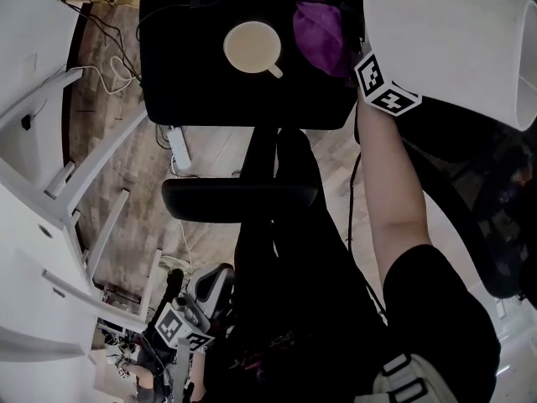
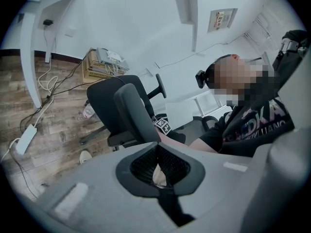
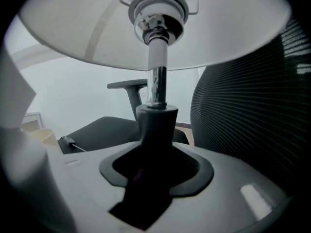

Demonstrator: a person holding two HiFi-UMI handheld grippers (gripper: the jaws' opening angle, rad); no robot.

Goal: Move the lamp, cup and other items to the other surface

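Observation:
The lamp's white shade (image 1: 453, 40) fills the top right of the head view. Beside its near left edge is my right gripper (image 1: 382, 78), marker cube showing. In the right gripper view the lamp's black neck (image 3: 156, 125) stands between the open jaws of that gripper (image 3: 156, 147), with the chrome stem and shade (image 3: 97, 38) above. A cream cup (image 1: 252, 47) and a purple item (image 1: 319, 34) sit on a black surface (image 1: 193, 82). My left gripper (image 1: 197, 309) hangs low at the bottom left, shut (image 2: 160, 164) and holding nothing.
A black office chair stands below me, its armrest (image 1: 239, 198) crossing the middle. Its mesh back (image 3: 248, 110) is close on the lamp's right. A white frame (image 1: 50, 191) lines the left side. A power strip (image 1: 179, 145) and cables lie on the wood floor.

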